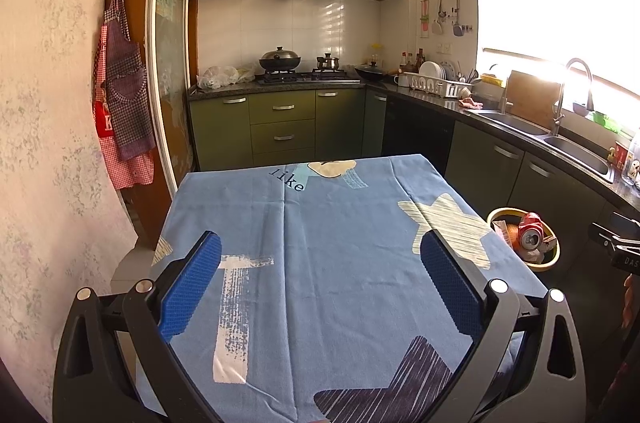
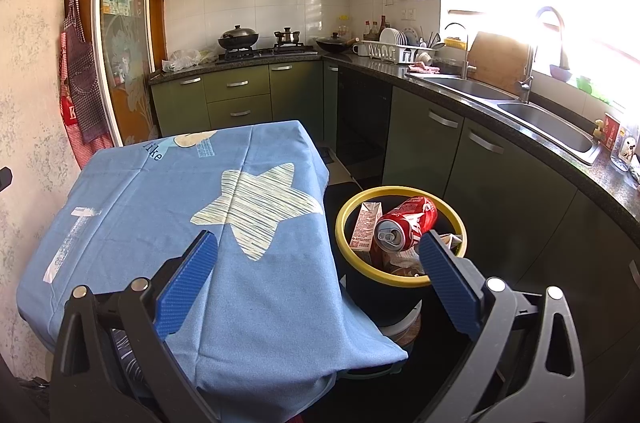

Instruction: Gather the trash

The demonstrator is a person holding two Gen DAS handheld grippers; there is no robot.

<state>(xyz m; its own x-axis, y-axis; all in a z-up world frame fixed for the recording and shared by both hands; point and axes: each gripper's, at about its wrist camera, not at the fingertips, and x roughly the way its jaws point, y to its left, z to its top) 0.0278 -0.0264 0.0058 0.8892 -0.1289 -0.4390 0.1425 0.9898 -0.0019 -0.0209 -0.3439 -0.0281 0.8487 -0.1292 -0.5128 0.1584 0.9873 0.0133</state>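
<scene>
A dark trash bin with a yellow rim (image 2: 400, 281) stands on the floor to the right of the table; it also shows in the left wrist view (image 1: 554, 255). In it lie a crushed red soda can (image 2: 408, 223), a small drink carton (image 2: 366, 223) and crumpled paper. My right gripper (image 2: 318, 243) is open and empty, above the table's right edge and the bin. My left gripper (image 1: 320, 243) is open and empty above the blue tablecloth (image 1: 320, 243). No trash shows on the cloth.
The table with the blue star-print cloth (image 2: 180, 191) fills the near middle. A dark counter with sinks (image 2: 540, 119) and green cabinets runs along the right. A stove with pots (image 1: 280, 63) stands at the back. Aprons (image 1: 120, 83) hang on the left wall.
</scene>
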